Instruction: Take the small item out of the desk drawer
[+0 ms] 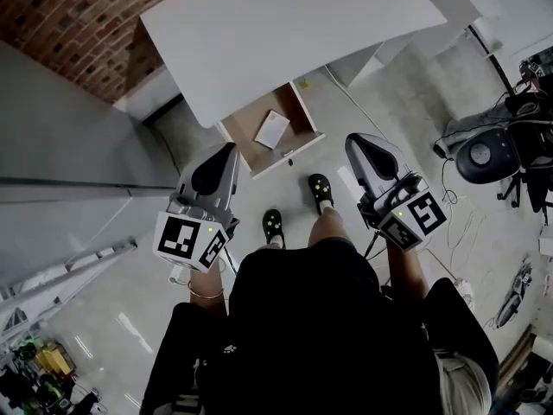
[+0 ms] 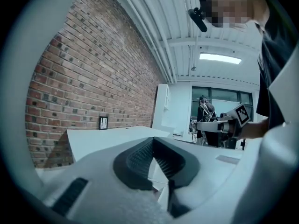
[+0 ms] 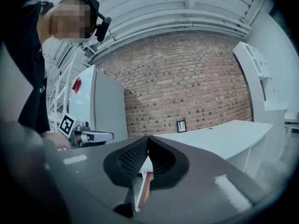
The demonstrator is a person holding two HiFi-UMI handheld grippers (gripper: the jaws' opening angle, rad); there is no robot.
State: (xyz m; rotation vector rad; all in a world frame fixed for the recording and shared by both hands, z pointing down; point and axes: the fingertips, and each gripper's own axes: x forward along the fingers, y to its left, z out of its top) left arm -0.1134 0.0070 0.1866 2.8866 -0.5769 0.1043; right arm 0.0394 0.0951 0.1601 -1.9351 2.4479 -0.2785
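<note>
Closure complete on left gripper (image 2: 152, 143): jaws pressed tip to tip, nothing between the pads. Same condition on right gripper (image 3: 147, 140): jaws together, empty. Both held roughly level in front of the body, above the floor (image 1: 363, 102).

Drawer (image 1: 244, 137) pulled out from under the white surface (image 1: 285, 33), wooden bottom exposed. Small item (image 1: 272, 130), flat, white and rectangular, lying about the middle of the drawer bottom, untouched. Left gripper tip close to the near left corner of the drawer, right gripper tip off to the right of the drawer front, neither in contact with it.

Brick wall (image 1: 69, 24) behind the surface. Two dark shoes (image 1: 273, 225) on the floor between the grippers.
</note>
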